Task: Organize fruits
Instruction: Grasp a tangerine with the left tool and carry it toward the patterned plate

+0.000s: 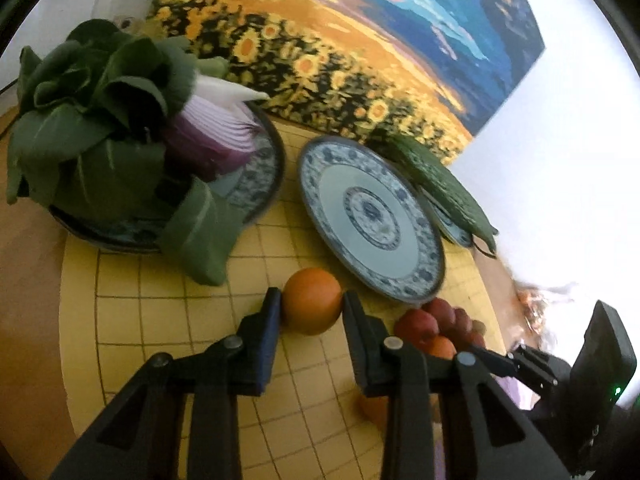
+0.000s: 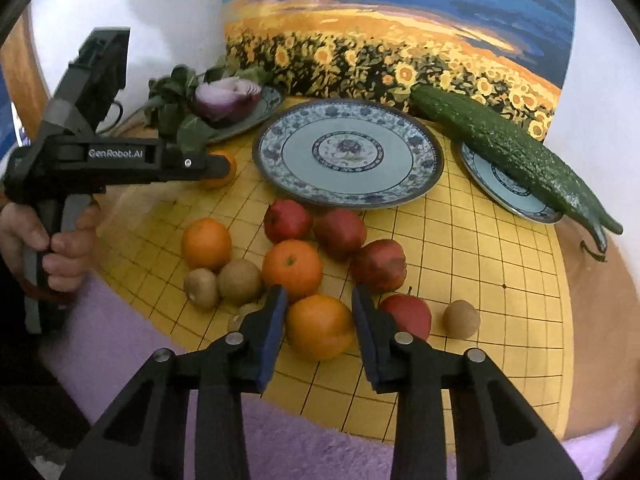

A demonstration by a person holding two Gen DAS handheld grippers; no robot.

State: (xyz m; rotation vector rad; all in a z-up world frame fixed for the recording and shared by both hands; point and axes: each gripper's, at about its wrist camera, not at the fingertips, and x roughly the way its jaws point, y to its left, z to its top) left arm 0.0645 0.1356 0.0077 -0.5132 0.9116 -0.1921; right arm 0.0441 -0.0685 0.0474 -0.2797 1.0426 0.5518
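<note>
Already both grippers straddle oranges: the left gripper [image 1: 311,300] pinches an orange [image 1: 312,300] lying just near of the empty plate [image 1: 372,216]; the right gripper [image 2: 319,312], pads touching or nearly so, brackets another orange [image 2: 319,326] nearest in the fruit pile.

Both of my wrist views are evenly lit and fairly bright, with soft daylight and only faint shadows under the fruit. In the left wrist view the white wall [image 1: 560,168] at the right of the frame blows out to pure glare, and the leafy greens [image 1: 92,120] at upper left are smeared by motion blur. The right wrist view is sharper; its painting [image 2: 400,40] at the top reads clearly. Fisheye bending curves the yellow grid mat [image 2: 480,280], and dark vignette fills every corner.
</note>
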